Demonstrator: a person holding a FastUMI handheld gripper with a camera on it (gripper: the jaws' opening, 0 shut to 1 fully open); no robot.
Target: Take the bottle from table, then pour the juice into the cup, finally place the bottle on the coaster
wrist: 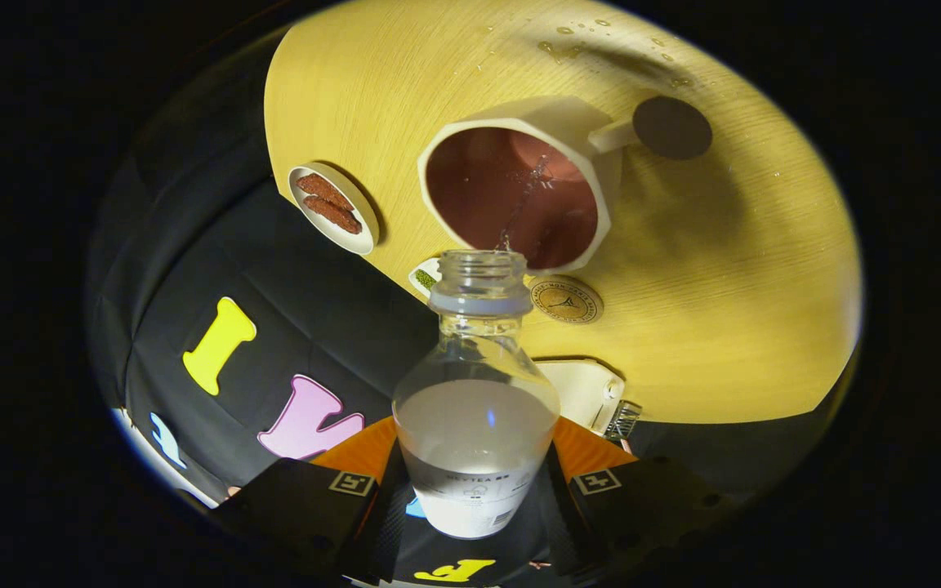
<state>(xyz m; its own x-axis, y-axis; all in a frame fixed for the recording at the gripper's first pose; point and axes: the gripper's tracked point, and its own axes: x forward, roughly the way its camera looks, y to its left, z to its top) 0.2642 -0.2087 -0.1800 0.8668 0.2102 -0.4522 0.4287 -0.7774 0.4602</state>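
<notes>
My gripper [474, 490] is shut on a clear plastic bottle [477, 408], one finger on each side of its body. The bottle is tilted mouth-forward and open, with a cloudy whitish liquid in its lower part. A thin stream leaves its mouth and falls into the white cup [519, 192] just beyond it. The cup has a reddish-brown inside, angular walls and a handle on the side away from the small plate. A round cork coaster [567, 300] lies on the wooden table [724, 286] beside the bottle's neck, between the bottle and the cup.
A small white plate [336, 208] with brown snack pieces sits near the table's edge, beside the cup. A dark round disc [672, 126] lies by the cup's handle. Water drops spot the table beyond the cup. A white boxy object [589, 392] sits close behind the bottle.
</notes>
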